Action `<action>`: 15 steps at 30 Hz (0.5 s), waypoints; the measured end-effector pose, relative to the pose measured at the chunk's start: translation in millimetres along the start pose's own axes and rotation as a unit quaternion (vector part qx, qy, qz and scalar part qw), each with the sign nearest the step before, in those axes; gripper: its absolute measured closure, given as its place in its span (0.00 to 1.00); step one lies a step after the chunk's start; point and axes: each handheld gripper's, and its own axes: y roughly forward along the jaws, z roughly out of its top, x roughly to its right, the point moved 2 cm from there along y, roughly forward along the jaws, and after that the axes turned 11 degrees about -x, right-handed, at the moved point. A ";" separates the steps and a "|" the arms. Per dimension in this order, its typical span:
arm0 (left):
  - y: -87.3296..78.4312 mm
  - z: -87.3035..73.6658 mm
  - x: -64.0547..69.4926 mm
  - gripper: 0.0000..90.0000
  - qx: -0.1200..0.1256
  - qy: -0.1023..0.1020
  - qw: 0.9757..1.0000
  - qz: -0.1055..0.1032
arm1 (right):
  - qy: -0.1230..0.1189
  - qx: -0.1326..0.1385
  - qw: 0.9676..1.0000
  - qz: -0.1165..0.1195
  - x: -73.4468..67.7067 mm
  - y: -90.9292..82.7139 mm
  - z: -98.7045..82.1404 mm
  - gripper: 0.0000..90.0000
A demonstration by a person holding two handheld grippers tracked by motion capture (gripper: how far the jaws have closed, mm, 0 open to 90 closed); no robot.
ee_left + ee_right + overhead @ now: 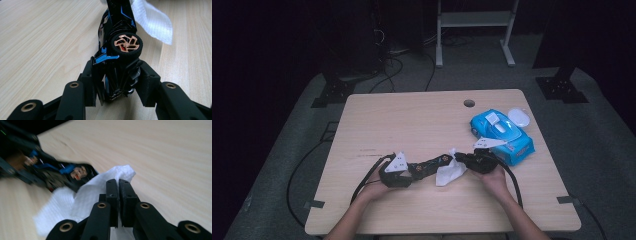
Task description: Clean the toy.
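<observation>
Black toy car (pixel 117 62) with copper-spoked wheels, blue trim, clamped tail-first in the left gripper (pixel 117 87); jaws closed partway onto the body, one each side, nose pointing away toward the wipe. In the high view, car (pixel 432 164) held near the table's (pixel 412 120) front-centre, spanning the gap between both grippers; cannot tell if lifted or resting on the wood.

White wipe (pixel 75 202) pinched in the right gripper (pixel 118 192), jaws fully together on a fold, loose end draped against the car's front. Looks like wiping the car down.

Blue wipes pack (pixel 502 136) just beyond the right gripper (pixel 477 159), lid flipped open; small white oval thing (pixel 519 117) beside the pack, kind unclear.

Risks:
- Thin pinch on the wipe: dragging across wheels or trim could snag and pull it free or tear it.
- Car gripped at the tail only, long overhang: sideways wipe pressure at the nose could twist it in the jaws or lever it out.
- Too much squeeze on thin plastic trim could crack it.
- Right gripper view blurred at the car, so contact point hard to judge; jaws may bump the car rather than the wipe.
</observation>
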 end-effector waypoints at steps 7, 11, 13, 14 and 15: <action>-0.2 0.3 0.0 0.63 -0.004 0.003 1.000 0.002 | 0.002 -0.012 1.000 -0.001 1.3 3.8 -2.9 0.96; 0.0 0.1 0.0 0.63 -0.002 0.002 1.000 0.002 | 0.011 -0.037 0.999 -0.005 4.6 11.7 -9.5 0.96; 0.0 0.2 -0.1 0.63 -0.002 0.004 1.000 0.002 | 0.009 -0.035 0.999 -0.008 4.1 11.5 -8.3 0.96; 0.0 0.1 -0.1 0.63 -0.002 0.004 1.000 0.002 | 0.006 -0.031 0.999 -0.008 3.3 9.6 -6.7 0.96; 0.0 0.1 -0.1 0.63 -0.002 0.003 1.000 0.002 | 0.006 -0.022 1.000 -0.007 2.2 7.1 -4.5 0.96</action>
